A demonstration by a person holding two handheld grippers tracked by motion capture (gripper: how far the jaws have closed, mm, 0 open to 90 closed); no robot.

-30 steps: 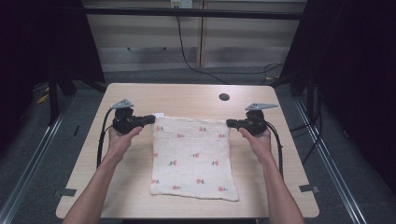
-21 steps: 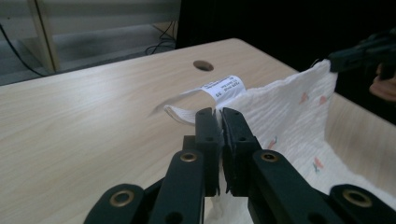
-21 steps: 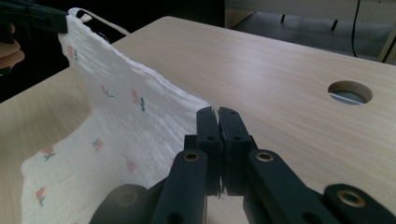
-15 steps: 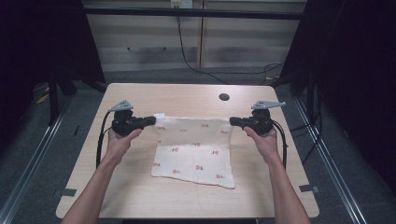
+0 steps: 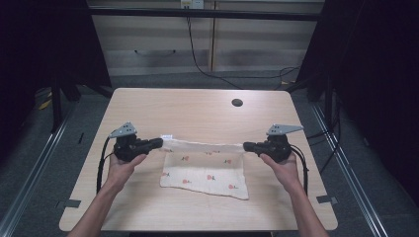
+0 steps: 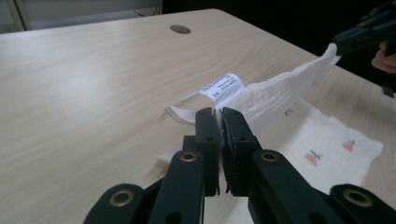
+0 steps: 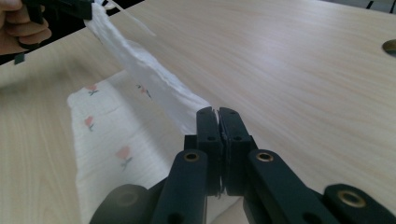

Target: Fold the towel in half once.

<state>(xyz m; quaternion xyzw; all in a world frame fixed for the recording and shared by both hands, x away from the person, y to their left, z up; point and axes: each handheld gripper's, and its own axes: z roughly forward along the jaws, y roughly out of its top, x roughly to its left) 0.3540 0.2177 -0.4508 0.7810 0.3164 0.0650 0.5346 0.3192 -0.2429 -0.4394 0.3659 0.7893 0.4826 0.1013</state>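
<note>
Folding at the table | left gripper (image 5: pixel 157 143) and right gripper (image 5: pixel 248 146) each pinch a far corner of the cloth (image 5: pixel 207 170); cloth sits toward 6 o'clock on the table (image 5: pixel 197 111) | judgement: keep edge taut and level; lower both corners evenly onto near hem

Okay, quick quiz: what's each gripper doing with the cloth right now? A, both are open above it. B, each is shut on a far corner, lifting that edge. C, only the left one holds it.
B: left gripper and right gripper are shut on the cloth, its far edge raised.
</note>
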